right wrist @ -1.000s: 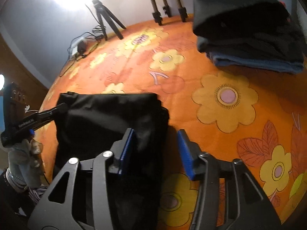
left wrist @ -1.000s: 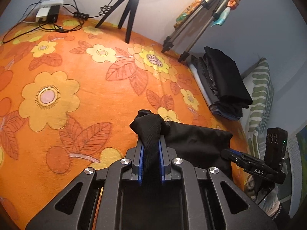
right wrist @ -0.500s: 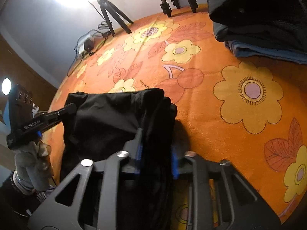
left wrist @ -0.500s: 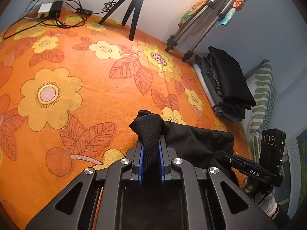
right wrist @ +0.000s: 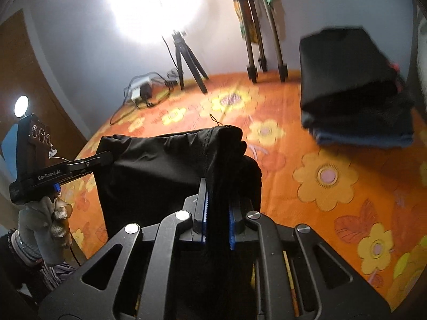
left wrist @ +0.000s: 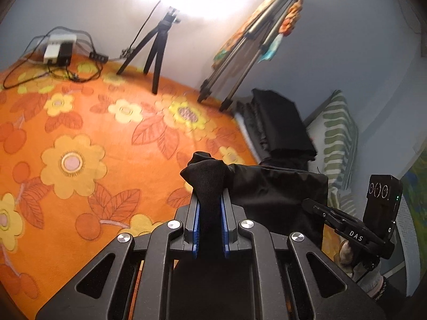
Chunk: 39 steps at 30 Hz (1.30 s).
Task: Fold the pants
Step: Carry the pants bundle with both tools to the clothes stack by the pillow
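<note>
Left gripper (left wrist: 209, 202): pinching a bunched corner of the black pants (left wrist: 277, 189).
Right gripper (right wrist: 217, 205): jaws just closed, clamped on the opposite edge.
Pants: raised, stretched between both grippers above the orange floral cover (left wrist: 80, 133).

The lower part of the pants (right wrist: 160, 176) drops behind each hand-held gripper's frame and cannot be seen. The lamp (right wrist: 154, 2) glares so hard that its head is washed out. The folded stack (right wrist: 352, 85) is smeared with blur in the right wrist view, its layers uncountable. The cushion (left wrist: 339, 136) is partly hidden behind the stack in the left wrist view.
</note>
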Each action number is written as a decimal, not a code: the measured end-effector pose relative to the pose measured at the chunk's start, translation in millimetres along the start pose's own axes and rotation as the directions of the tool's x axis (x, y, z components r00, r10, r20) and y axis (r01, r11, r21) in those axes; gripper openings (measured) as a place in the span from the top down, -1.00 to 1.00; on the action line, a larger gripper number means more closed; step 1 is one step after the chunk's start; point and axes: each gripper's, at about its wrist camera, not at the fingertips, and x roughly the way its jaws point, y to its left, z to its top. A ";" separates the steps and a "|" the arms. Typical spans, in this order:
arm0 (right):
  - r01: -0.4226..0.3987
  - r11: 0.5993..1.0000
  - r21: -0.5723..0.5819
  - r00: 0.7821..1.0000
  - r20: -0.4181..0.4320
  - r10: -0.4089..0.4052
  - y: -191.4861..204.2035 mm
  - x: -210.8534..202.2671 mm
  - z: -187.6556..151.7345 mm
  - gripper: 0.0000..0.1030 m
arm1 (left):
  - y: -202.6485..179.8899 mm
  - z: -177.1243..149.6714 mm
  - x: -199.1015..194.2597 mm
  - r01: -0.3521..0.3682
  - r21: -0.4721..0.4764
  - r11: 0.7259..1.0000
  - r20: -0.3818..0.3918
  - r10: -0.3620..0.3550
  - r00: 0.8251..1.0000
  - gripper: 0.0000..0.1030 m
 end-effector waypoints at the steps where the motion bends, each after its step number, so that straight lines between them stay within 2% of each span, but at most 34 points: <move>1: 0.004 1.000 -0.006 1.000 0.015 -0.004 2.6 -5.7 1.9 0.77 | -3.6 1.8 -3.8 0.006 0.005 1.000 0.011 -0.006 1.000 0.78; 5: 0.010 1.000 -0.017 0.997 0.081 -0.009 6.9 -34.7 12.3 0.77 | -22.1 14.4 -16.8 0.058 0.014 0.998 0.059 -0.058 0.997 0.78; 10: 0.040 0.999 -0.010 0.984 0.172 -0.038 -0.9 -72.0 32.7 0.78 | -50.0 37.3 -12.6 0.122 0.027 0.992 0.091 -0.124 0.988 0.78; 18: 0.107 0.994 0.008 0.956 0.275 -0.105 -41.0 -125.4 72.7 0.78 | -120.3 78.0 13.5 0.175 0.152 0.973 0.127 -0.195 0.973 0.78; 25: 0.169 0.986 0.011 0.927 0.339 -0.163 -77.6 -161.7 116.3 0.78 | -170.5 114.0 39.4 0.223 0.203 0.953 0.161 -0.257 0.953 0.78; 31: 0.212 0.977 0.006 0.916 0.347 -0.201 -112.8 -163.5 157.3 0.78 | -195.9 144.6 75.2 0.219 0.233 0.947 0.170 -0.261 0.950 0.78; 39: 0.216 0.976 0.005 0.935 0.286 -0.208 -167.0 -122.5 199.2 0.78 | -195.1 171.4 144.2 0.194 0.205 0.959 0.157 -0.228 0.961 0.78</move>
